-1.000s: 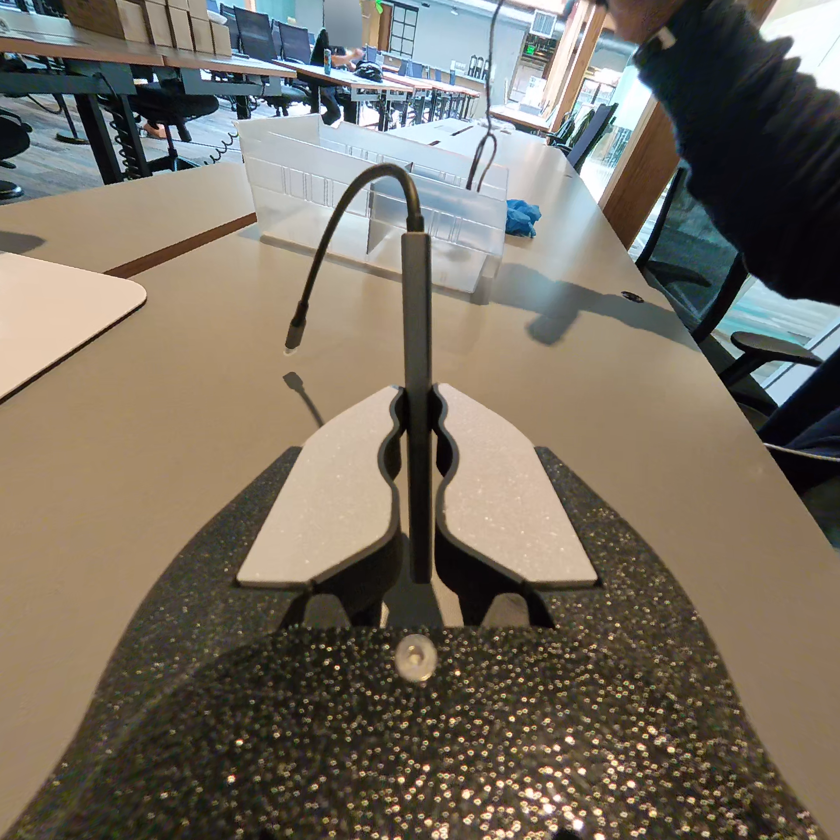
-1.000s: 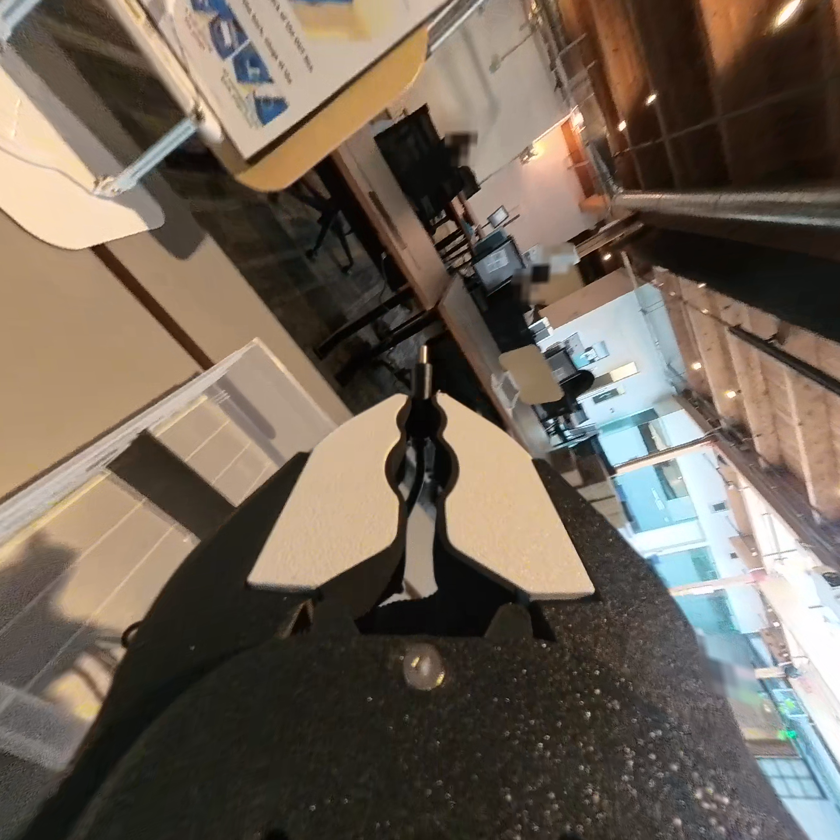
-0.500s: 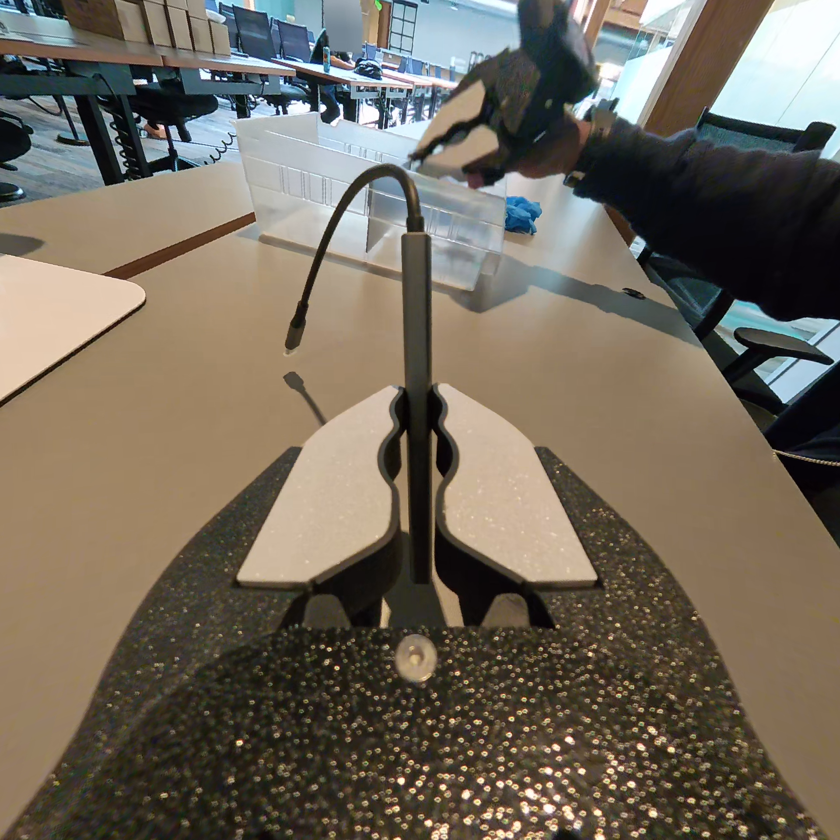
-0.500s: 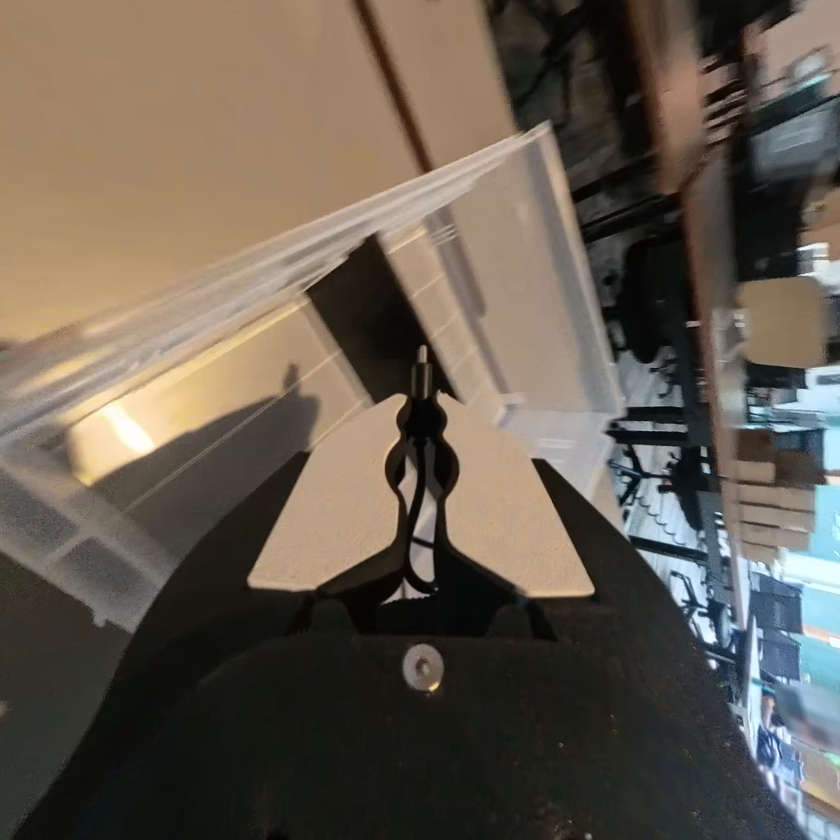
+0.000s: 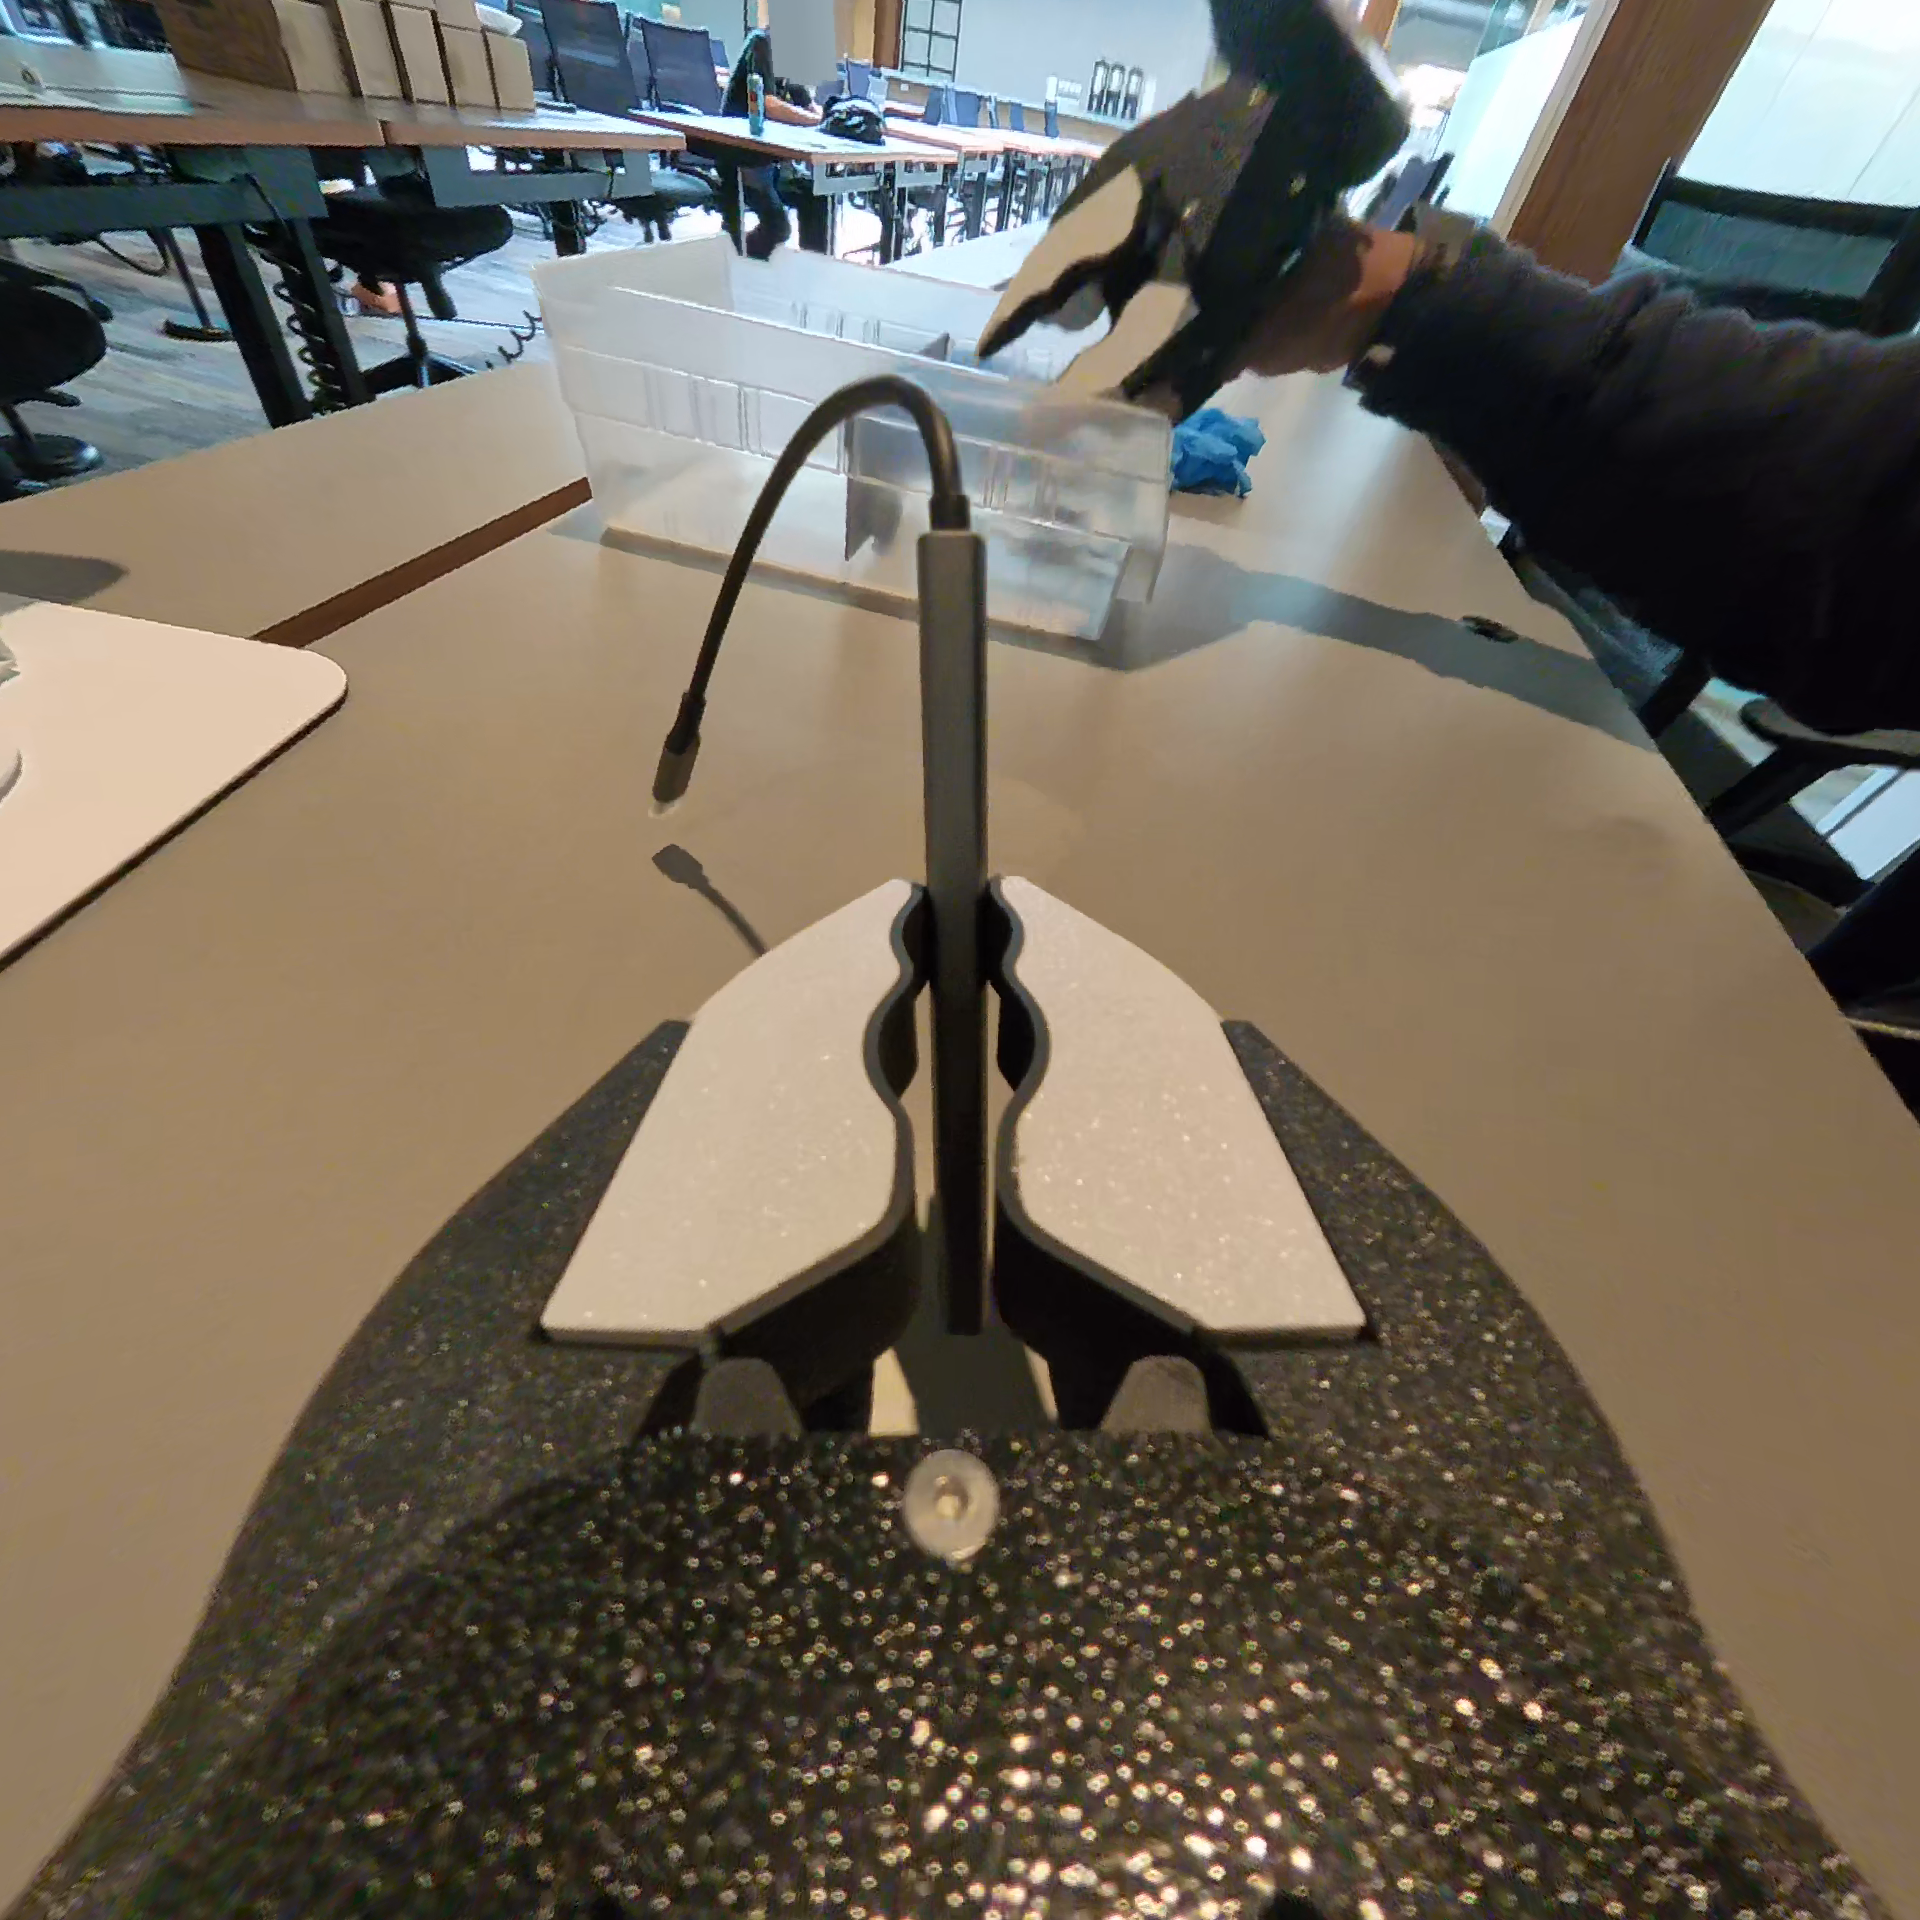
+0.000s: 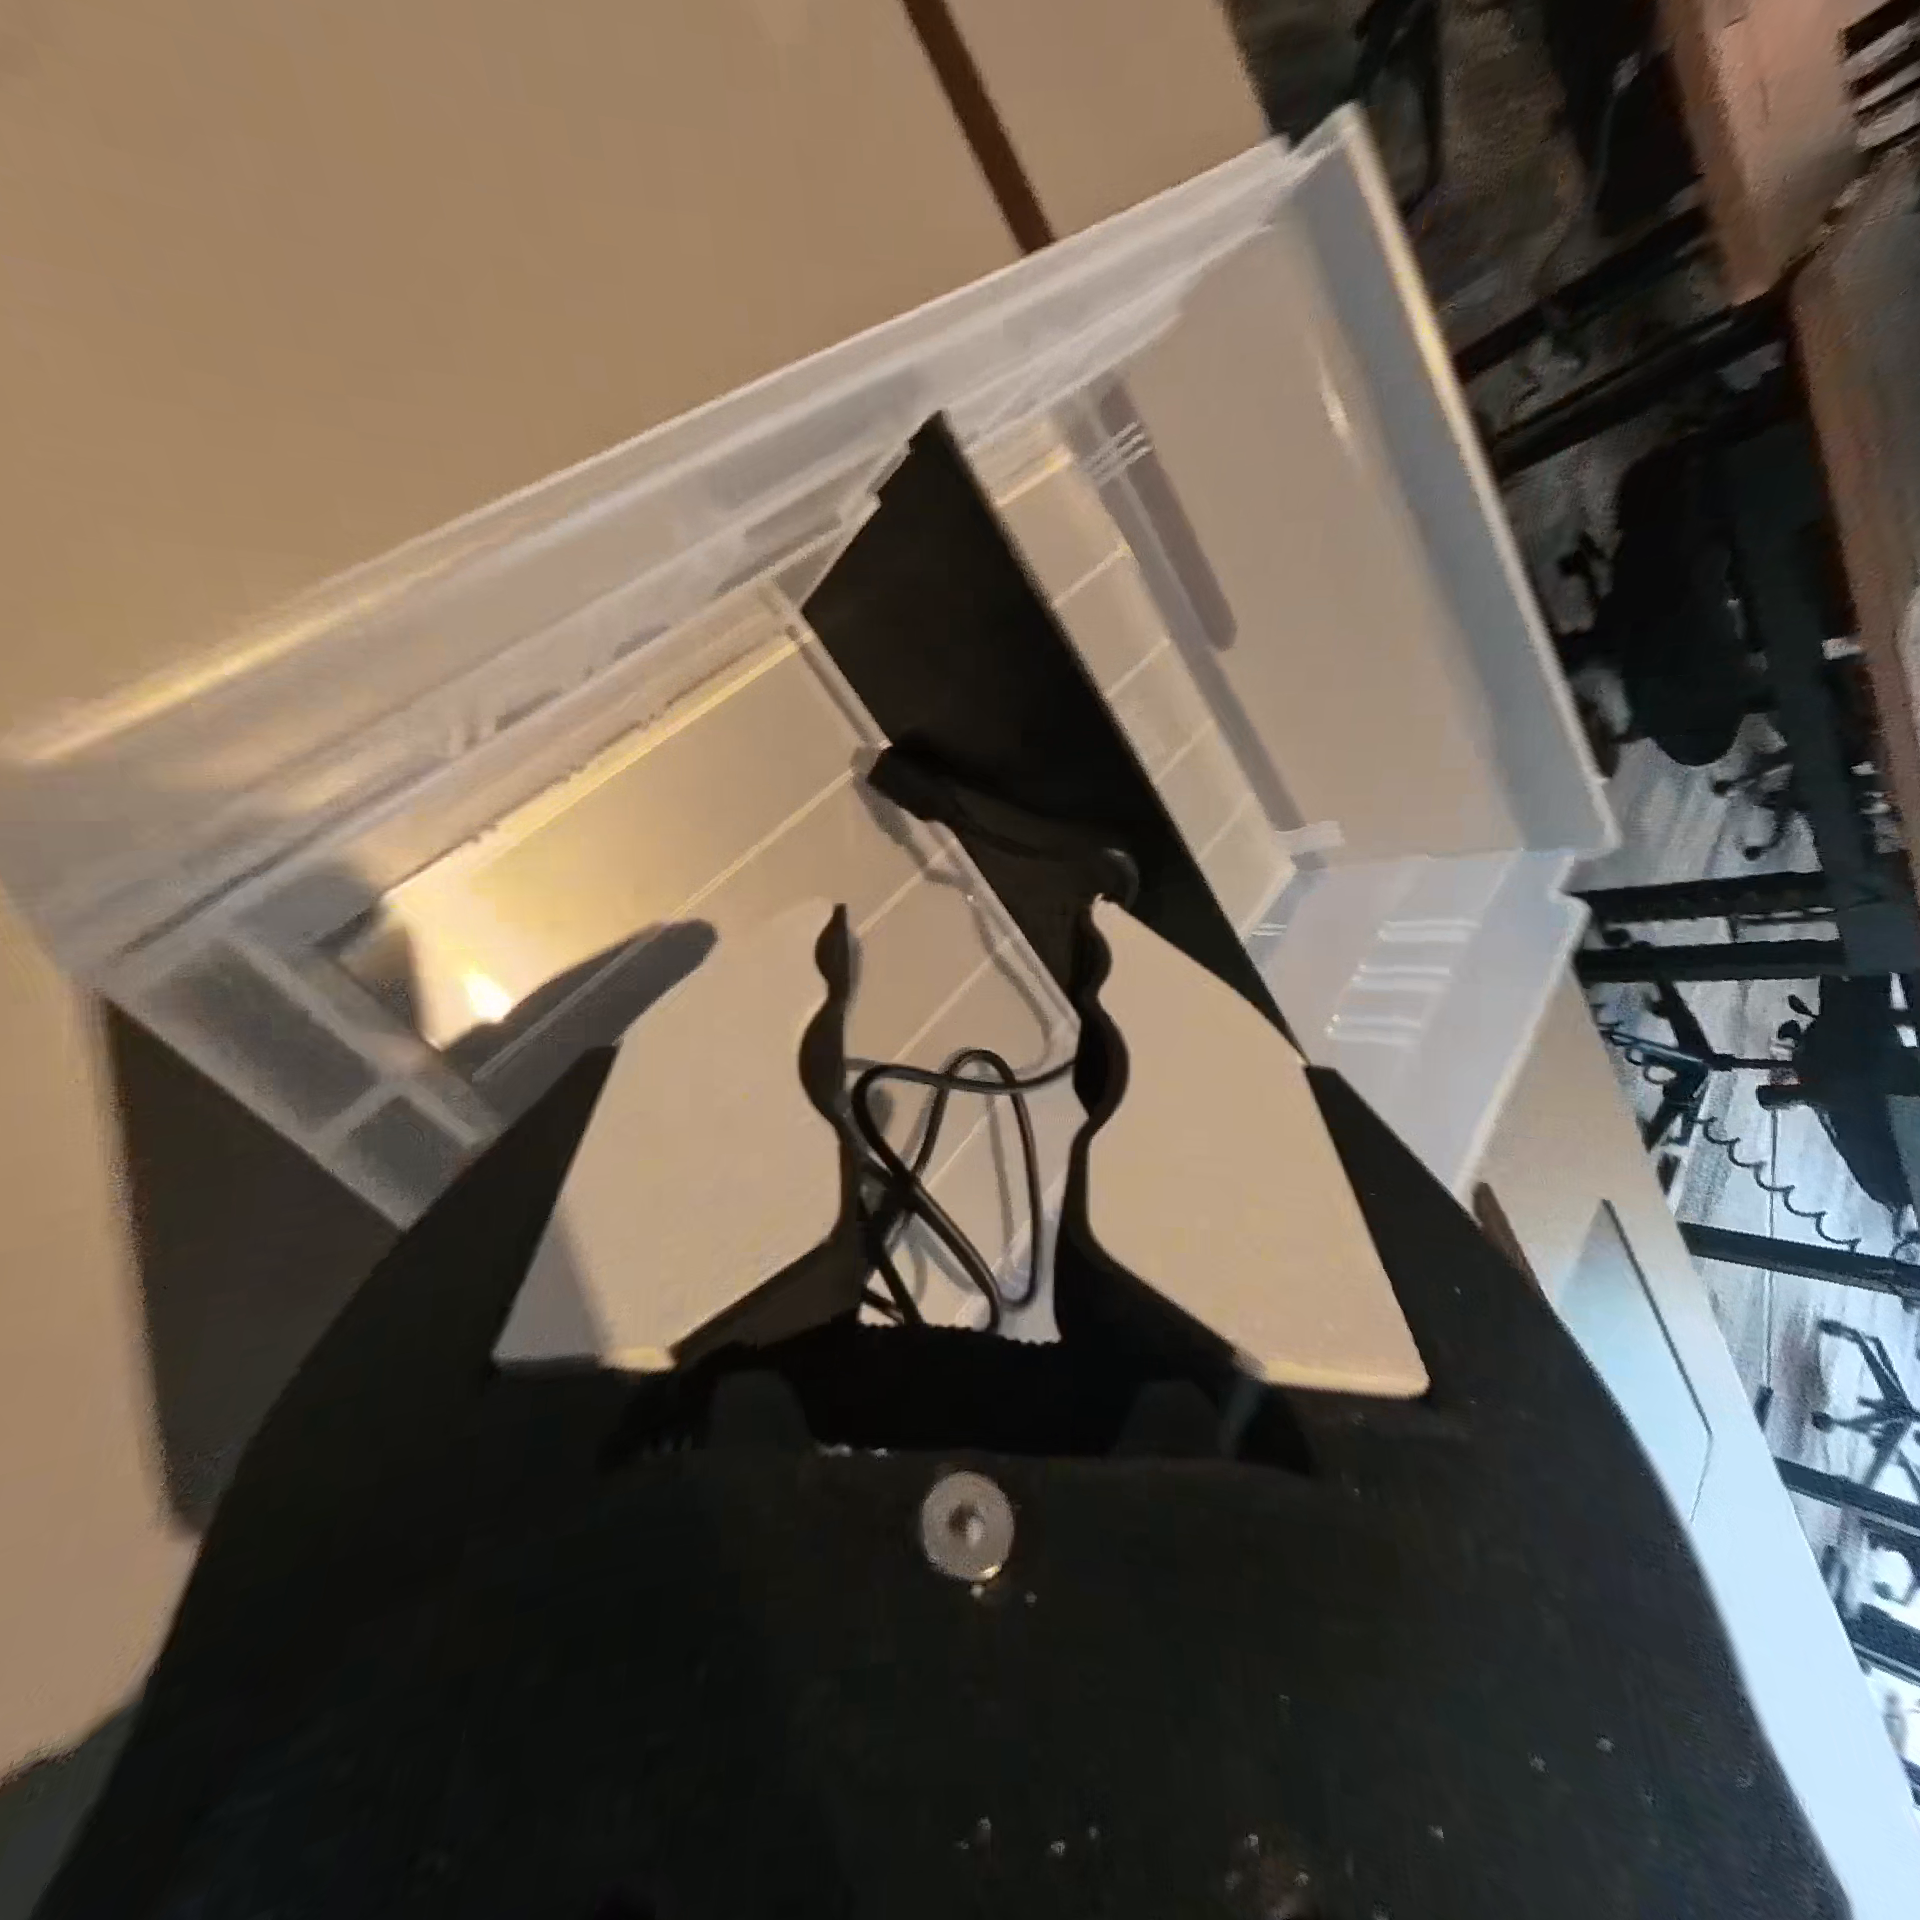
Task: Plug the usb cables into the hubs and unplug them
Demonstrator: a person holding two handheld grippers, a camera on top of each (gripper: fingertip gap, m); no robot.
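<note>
My left gripper [image 5: 956,894] is shut on a slim grey USB hub [image 5: 951,727], held on edge and pointing forward above the table. The hub's short dark cable [image 5: 790,468] arches left, and its plug [image 5: 675,753] hangs just above the tabletop. My right gripper [image 6: 966,925] is open over a clear plastic bin [image 6: 623,499]. It also shows in the left wrist view [image 5: 1081,332], open above the bin [image 5: 727,416]. A thin black cable [image 6: 935,1122] lies in loops in the bin below the spread fingers, and neither pad touches it.
A black divider [image 6: 987,644] splits the bin. A blue crumpled cloth [image 5: 1216,447] lies right of the bin. A white pad [image 5: 135,727] sits at the table's left. A dark sleeve [image 5: 1662,468] reaches in from the right. Desks and chairs stand beyond. About 35 centimetres separates my left fingertips from my right.
My right gripper swung down over the bin and opened, letting go of the black cable, which now lies in the bin. My left gripper and the hub have not moved.
</note>
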